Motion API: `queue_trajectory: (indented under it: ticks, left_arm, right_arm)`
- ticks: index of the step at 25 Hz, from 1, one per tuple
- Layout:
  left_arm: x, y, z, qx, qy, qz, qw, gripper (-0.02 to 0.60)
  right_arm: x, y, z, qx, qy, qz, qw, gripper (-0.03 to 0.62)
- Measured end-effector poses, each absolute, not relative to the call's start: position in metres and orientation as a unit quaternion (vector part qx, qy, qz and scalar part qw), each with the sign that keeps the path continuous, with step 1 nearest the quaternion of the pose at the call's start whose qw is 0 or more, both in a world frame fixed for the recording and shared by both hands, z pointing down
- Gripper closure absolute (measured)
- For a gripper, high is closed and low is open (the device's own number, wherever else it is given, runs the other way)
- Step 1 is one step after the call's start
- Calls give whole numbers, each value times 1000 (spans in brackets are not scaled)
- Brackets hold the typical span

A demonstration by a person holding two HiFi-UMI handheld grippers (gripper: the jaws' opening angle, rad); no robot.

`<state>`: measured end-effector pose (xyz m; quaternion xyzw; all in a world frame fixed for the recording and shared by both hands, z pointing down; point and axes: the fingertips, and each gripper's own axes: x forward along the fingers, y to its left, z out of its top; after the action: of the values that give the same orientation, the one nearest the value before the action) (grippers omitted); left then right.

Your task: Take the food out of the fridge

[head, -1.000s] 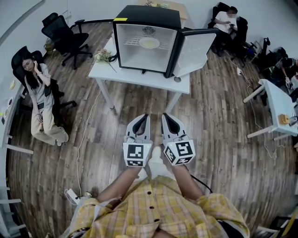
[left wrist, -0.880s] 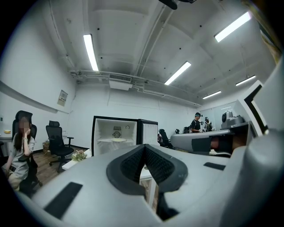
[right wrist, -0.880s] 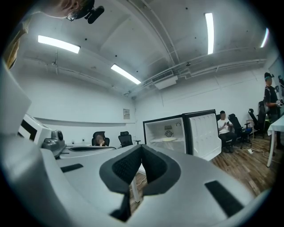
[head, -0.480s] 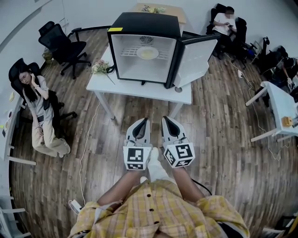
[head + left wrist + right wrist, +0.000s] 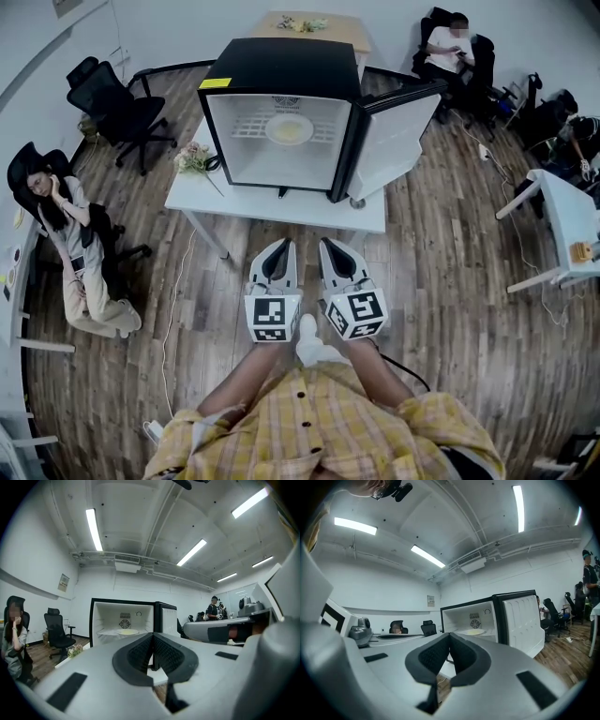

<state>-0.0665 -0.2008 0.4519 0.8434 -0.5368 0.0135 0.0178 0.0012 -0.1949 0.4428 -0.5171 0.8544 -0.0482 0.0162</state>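
You are holding both claws side by side in front of you, aiming them at the fridge (image 5: 281, 66). The left claw (image 5: 278, 246) is sitting fully closed, its pads pressing together with nothing between them, and the right claw (image 5: 330, 246) is doing the same. The fridge is standing on the white bench (image 5: 281, 204), its door (image 5: 398, 131) hanging open to your right. The food (image 5: 289, 128), pale and round, is lying on the wire shelf inside, well apart from both claws. A small bunch of flowers (image 5: 190, 157) is lying on the bench just left of the fridge.
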Motion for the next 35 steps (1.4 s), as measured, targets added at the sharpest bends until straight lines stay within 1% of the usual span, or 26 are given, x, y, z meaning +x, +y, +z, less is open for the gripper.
queue_trajectory:
  ticks: [5,20,21,23,25,28,32,35]
  left_arm:
    - [-64,-248,449,841,-541,10,29,574]
    - [-59,-349,465,836,-538,-3,107,571]
    - [-58,-355,467,837,-535,-5,117,561]
    - [-57,-366,473,836,-531,-9,137,503]
    - [-57,-377,477,835,-528,-18,155,497]
    - [-58,-395,485,825,-521,-55,212,497]
    - [-61,-417,499,785,-490,-154,346,485]
    - [-64,-432,503,746,-458,-233,424,465]
  right_arm:
    - [7,-231,439,-514,856,-50,17,586]
    - [22,-307,447,-511,857,-67,16,586]
    - [23,-310,449,-509,858,-68,16,586]
    - [23,-317,451,-507,859,-71,15,586]
    - [24,-323,453,-505,860,-73,15,586]
    - [27,-332,456,-503,861,-77,15,586]
    - [33,-341,464,-502,860,-89,12,586]
    - [37,-346,468,-504,859,-91,9,586]
